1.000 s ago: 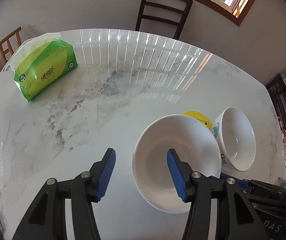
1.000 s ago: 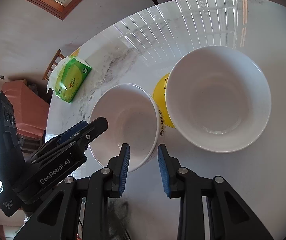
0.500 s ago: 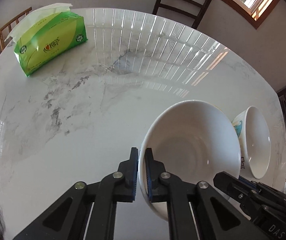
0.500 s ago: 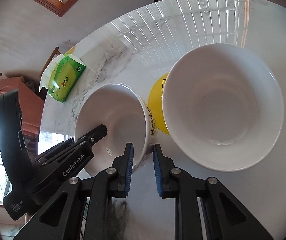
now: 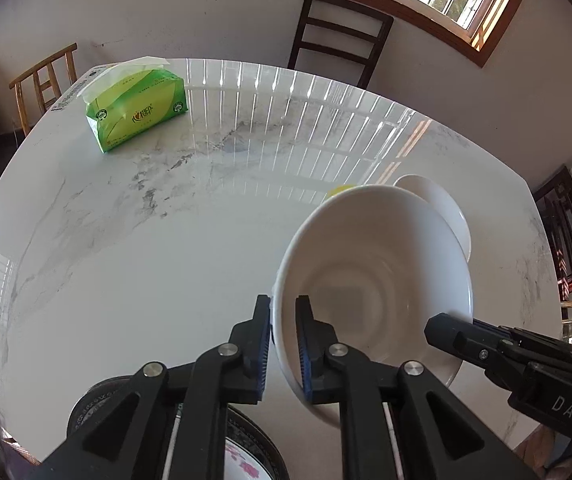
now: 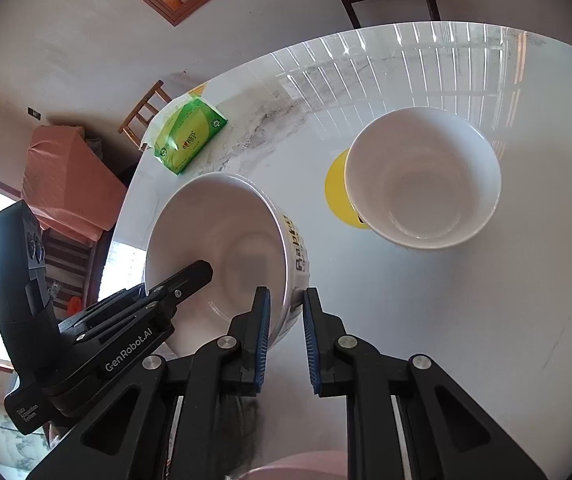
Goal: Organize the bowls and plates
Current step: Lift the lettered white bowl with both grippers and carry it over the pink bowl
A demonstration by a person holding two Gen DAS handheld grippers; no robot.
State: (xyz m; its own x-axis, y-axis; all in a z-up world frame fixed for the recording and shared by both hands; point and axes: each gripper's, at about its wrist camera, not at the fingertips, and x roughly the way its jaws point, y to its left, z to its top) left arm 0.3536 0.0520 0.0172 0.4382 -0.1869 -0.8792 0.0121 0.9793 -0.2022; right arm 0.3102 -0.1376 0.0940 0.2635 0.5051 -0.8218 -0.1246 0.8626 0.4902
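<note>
I hold one white bowl (image 5: 374, 280) with lettering on its outside (image 6: 298, 256) by opposite rims, raised and tilted off the marble table (image 5: 126, 260). My left gripper (image 5: 283, 308) has the left rim between its pads, which still press on it while its jaws are opening. On the right rim, my right gripper (image 6: 286, 300) is shut with one pad inside and one outside. Each gripper shows in the other's view: right gripper (image 5: 442, 328), left gripper (image 6: 190, 276). A second white bowl (image 6: 422, 184) sits beyond, partly over a yellow disc (image 6: 336, 188).
A green tissue pack (image 5: 138, 112) lies at the table's far left. A dark chair (image 5: 338, 36) and a wooden chair (image 5: 42, 76) stand behind the table. A dark-rimmed flowered plate (image 5: 246, 468) shows under my left gripper at the near edge.
Both grippers stood open around the bowl's rims, then closed on them. The bowl has come up off the table, tilted, and drawn back toward me; the second bowl stayed put.
</note>
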